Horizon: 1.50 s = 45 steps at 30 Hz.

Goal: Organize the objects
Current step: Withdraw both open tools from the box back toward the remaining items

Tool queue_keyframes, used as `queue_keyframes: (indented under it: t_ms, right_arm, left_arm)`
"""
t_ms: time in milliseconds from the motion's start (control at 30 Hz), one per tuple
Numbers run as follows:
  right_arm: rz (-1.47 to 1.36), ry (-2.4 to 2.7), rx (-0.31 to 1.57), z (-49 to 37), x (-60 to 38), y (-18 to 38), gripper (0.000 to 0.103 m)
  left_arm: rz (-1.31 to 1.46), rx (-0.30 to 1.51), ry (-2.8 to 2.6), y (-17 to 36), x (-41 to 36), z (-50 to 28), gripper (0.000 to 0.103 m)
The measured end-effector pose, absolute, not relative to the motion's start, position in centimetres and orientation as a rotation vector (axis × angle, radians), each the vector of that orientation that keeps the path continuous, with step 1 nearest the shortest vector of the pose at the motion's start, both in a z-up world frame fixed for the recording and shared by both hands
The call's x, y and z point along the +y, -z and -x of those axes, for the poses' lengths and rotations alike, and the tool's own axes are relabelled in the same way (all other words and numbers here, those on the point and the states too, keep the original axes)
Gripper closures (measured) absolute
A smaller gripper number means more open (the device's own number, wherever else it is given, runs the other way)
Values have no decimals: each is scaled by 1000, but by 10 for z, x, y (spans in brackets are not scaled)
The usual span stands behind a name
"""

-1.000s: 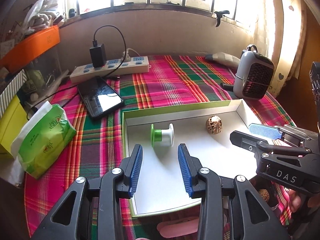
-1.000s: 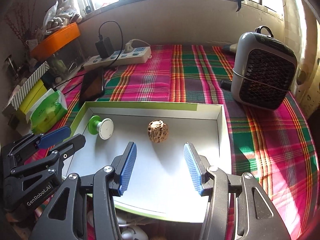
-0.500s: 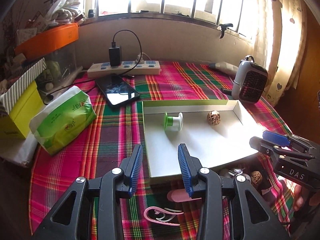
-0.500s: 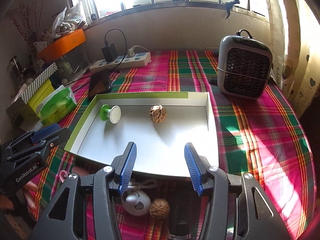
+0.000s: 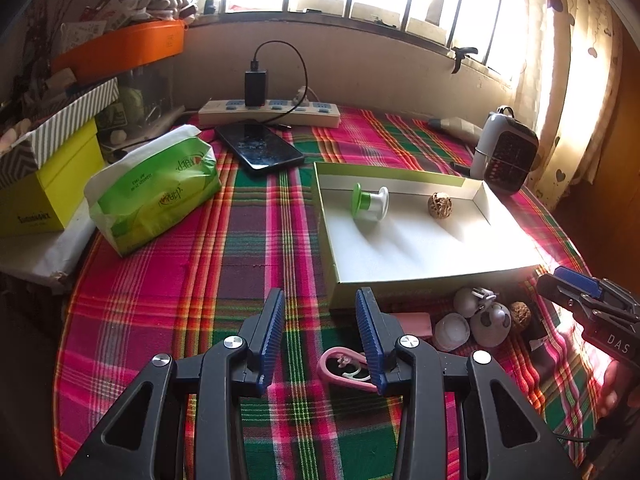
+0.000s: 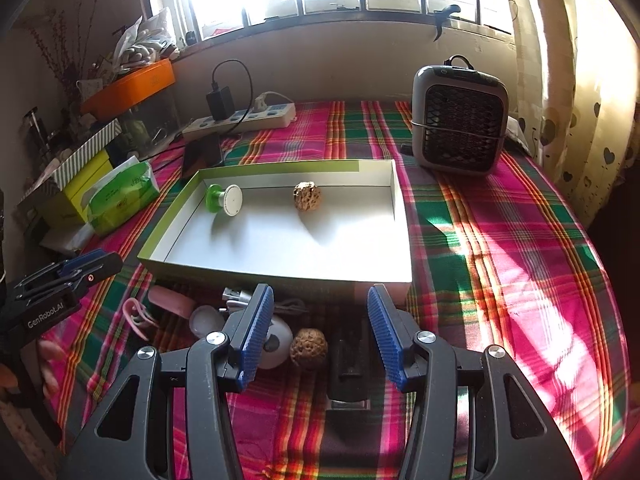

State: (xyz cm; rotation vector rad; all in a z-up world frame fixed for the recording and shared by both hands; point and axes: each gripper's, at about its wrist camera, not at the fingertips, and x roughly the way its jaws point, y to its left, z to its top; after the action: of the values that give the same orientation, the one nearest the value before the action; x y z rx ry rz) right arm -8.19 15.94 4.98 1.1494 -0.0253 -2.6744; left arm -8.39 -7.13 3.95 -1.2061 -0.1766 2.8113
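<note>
The shallow green-edged box [image 6: 280,236] sits mid-table on the plaid cloth [image 6: 500,280], holding only a green-and-white spool [image 6: 224,199] and one walnut [image 6: 307,196]. Both the left gripper [image 5: 320,332] and right gripper [image 6: 316,330] hang with jaws apart and empty. A second walnut [image 6: 309,348] waits among crowded trinkets just outside the box's near wall; being round, it could roll off the pads or knock the white panda-faced ball [image 6: 276,342] touching it.

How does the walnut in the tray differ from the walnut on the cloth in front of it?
The tray walnut lies alone on the white floor of the tray, in bright light; the cloth walnut lies outside on the plaid cloth, in the tray's shadow. The tray walnut has free room around it; the cloth walnut is crowded by small items. Both are round, brown and wrinkled.
</note>
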Motion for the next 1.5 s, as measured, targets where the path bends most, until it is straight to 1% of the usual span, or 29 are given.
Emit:
queue_keyframes:
  t_ms: [267,500,1000,1300,1500]
  right_arm:
    - [-1158,2710,-57,61,177,-42,52]
    - [-1187,2750,-96,51,195,-38,52]
    - [-1232,2723,-95,48,192,-25,52]
    - [-1246,2714,-86,47,189,-22,52]
    - [-1255,2713,-98,46,189,-20,52]
  left_arm:
    - [1289,-235,-2765,-15,-80,79,68]
    - [1292,-289,-2730,-9,-82,74,68]
    - [1286,-276,-2638,-7,-67,51,68]
    - [1270,-199,-2614,-8,-55,47,68]
    - [1226,-238,-2665,-14,-71,55,68]
